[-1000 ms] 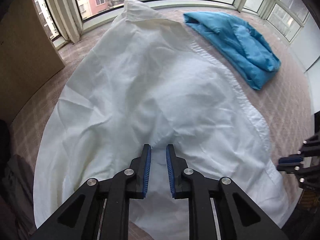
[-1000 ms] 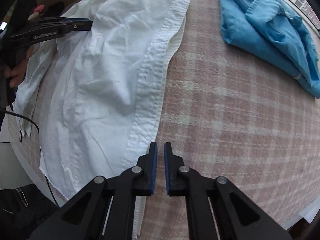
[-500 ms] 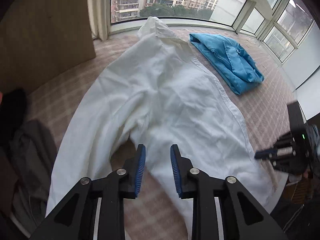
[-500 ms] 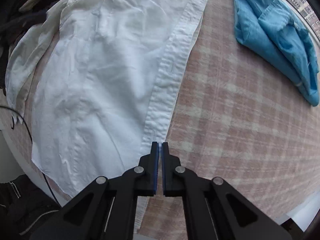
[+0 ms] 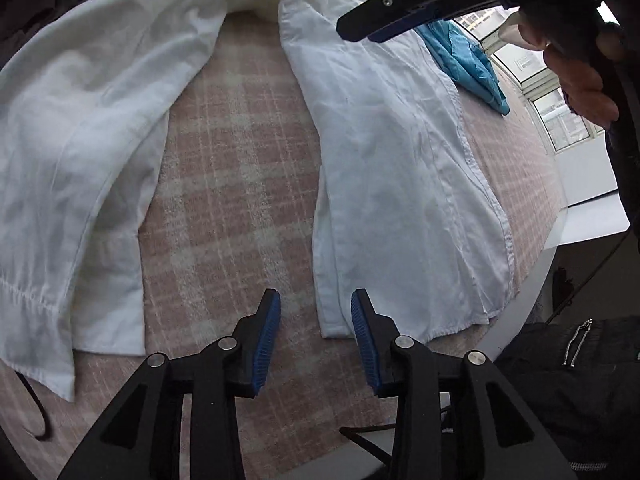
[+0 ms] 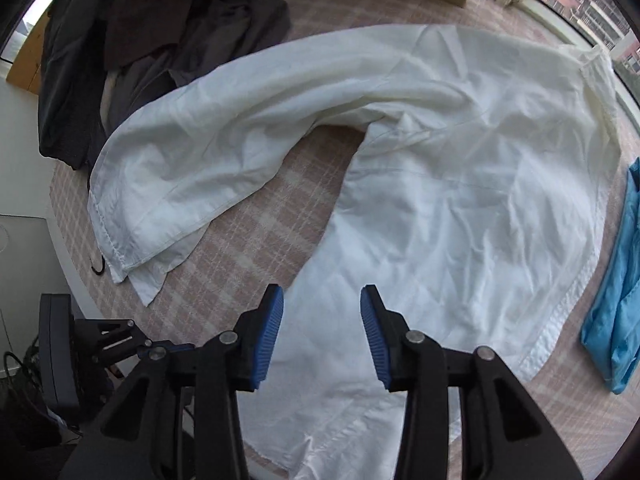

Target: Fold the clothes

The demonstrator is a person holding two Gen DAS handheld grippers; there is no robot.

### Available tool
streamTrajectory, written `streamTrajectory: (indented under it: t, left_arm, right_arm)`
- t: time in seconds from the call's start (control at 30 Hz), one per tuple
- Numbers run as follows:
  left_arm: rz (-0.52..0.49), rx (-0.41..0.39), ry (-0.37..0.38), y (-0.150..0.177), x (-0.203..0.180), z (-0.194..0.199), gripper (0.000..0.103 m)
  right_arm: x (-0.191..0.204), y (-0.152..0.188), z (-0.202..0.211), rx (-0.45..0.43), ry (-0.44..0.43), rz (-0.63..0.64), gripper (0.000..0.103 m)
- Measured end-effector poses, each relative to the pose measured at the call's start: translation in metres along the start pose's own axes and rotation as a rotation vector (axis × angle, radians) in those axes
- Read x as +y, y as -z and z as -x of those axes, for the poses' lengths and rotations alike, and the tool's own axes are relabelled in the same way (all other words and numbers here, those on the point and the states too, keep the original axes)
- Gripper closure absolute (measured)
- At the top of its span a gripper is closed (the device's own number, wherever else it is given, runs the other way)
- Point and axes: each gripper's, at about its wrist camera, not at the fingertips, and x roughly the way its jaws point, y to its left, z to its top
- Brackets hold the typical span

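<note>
A white shirt (image 5: 400,184) lies spread on the pink checked cover (image 5: 224,208), its long sleeve (image 5: 80,152) stretched out to the left. My left gripper (image 5: 316,308) hovers at the shirt's near hem corner with its jaws opening; the pads touch nothing. In the right wrist view the shirt (image 6: 460,208) fills the middle and the sleeve (image 6: 192,160) curves left. My right gripper (image 6: 322,300) hangs over the lower body panel, jaws opening, no cloth pinched. From the left wrist view the right gripper (image 5: 360,30) shows at the top, held by a hand (image 5: 576,72).
A folded blue garment (image 6: 616,300) lies to the right of the shirt, seen far off as the blue garment (image 5: 468,60). A heap of dark clothes (image 6: 160,32) sits past the sleeve. The cover's near edge drops off beside a dark jacket (image 5: 580,380). Windows (image 5: 560,120) line the far side.
Both grippers swept sideways over the shirt. The left one now sits at the near hem, jaws wider. The right one left the button placket for the body panel and went from shut to open.
</note>
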Motion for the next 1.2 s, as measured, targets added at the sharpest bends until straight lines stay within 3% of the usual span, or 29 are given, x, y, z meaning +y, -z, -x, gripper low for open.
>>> streamTrajectory:
  t: [0.13, 0.33, 0.43, 0.5, 0.53, 0.6, 0.8, 0.97, 1.07, 1.13, 1.2]
  left_arm:
    - [-0.011, -0.029, 0.001, 0.016, -0.010, 0.004, 0.068]
    - [-0.013, -0.033, -0.001, 0.007, -0.013, -0.009, 0.069]
    - [0.008, -0.059, 0.008, -0.001, -0.012, -0.012, 0.070]
    - [0.023, -0.066, 0.021, -0.005, -0.014, -0.016, 0.084]
    - [0.028, -0.069, 0.033, -0.006, -0.017, -0.018, 0.101]
    - [0.013, -0.098, 0.059, -0.006, -0.025, -0.017, 0.100]
    - [-0.067, -0.217, 0.137, -0.011, -0.059, 0.014, 0.101]
    - [-0.112, -0.243, 0.159, -0.018, -0.069, 0.028, 0.101]
    - [-0.138, -0.241, 0.168, -0.016, -0.071, 0.029, 0.101]
    - [-0.155, -0.239, 0.175, -0.015, -0.075, 0.029, 0.101]
    - [-0.164, -0.234, 0.184, -0.014, -0.075, 0.028, 0.101]
  right_arm:
    - [0.028, 0.026, -0.012, 0.005, -0.003, 0.055, 0.063]
    - [0.024, 0.042, -0.016, 0.005, -0.022, 0.010, 0.063]
    - [0.017, 0.028, 0.000, -0.021, 0.019, -0.008, 0.063]
    - [0.011, 0.011, 0.014, -0.022, 0.059, -0.003, 0.063]
    - [0.005, 0.001, 0.025, -0.019, 0.077, 0.002, 0.063]
    - [-0.003, -0.021, 0.039, -0.002, 0.121, 0.025, 0.063]
    - [0.013, -0.079, 0.009, 0.039, 0.331, 0.102, 0.063]
    - [0.026, -0.098, -0.029, 0.136, 0.424, 0.179, 0.063]
    - [0.023, -0.101, -0.039, 0.137, 0.474, 0.183, 0.064]
    - [0.011, -0.103, -0.038, 0.145, 0.456, 0.141, 0.077]
    - [-0.001, -0.104, -0.033, 0.147, 0.434, 0.096, 0.083]
